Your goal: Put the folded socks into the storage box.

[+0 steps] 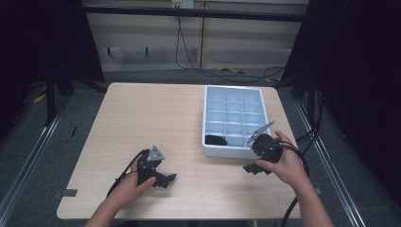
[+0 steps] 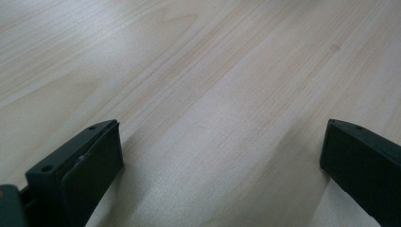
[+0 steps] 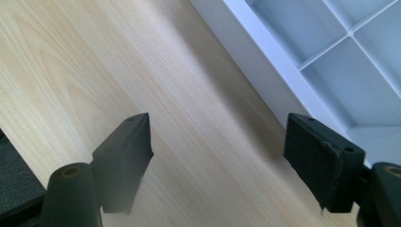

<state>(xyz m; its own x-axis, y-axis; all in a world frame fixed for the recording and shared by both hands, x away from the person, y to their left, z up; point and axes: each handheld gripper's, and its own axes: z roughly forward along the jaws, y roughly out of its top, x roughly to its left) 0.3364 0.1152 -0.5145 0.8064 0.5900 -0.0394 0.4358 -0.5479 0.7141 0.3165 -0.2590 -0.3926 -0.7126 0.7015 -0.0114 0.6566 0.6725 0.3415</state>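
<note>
A small black object (image 1: pixel 216 140) lies in the near-left compartment of the white divider tray (image 1: pixel 234 152), the only thing in any of its cells that can be made out; it is too dark and small to say what it is. The tray sits on the right half of the wooden table (image 1: pixel 142 113), its near wall just ahead of the right gripper (image 1: pixel 253 169), which is held low over the tabletop beside that wall, close to the near-right corner. In the right gripper view the jaws stand wide apart with nothing between them — only bare wood grain and the tray's white rim (image 3: pixel 265 61) running across the upper right, with empty cells beyond it. The left gripper (image 1: pixel 169 178) rests well apart from the tray, near the front edge of the table, and in the left gripper view its jaws are likewise spread with only the tabletop (image 2: pixel 198 71) between them. Judging from this, the work looks to be between steps: the black piece is already in its cell, both tools are empty and neither is reaching for anything, so this reads as either a placement just finished or a pause ahead of a pick-up. If the piece is to come out, the next move calls for the right gripper to lift over the near wall, travel left along the row, and descend squarely into that one cell — the dividers leave little room for splayed jaws.
</note>
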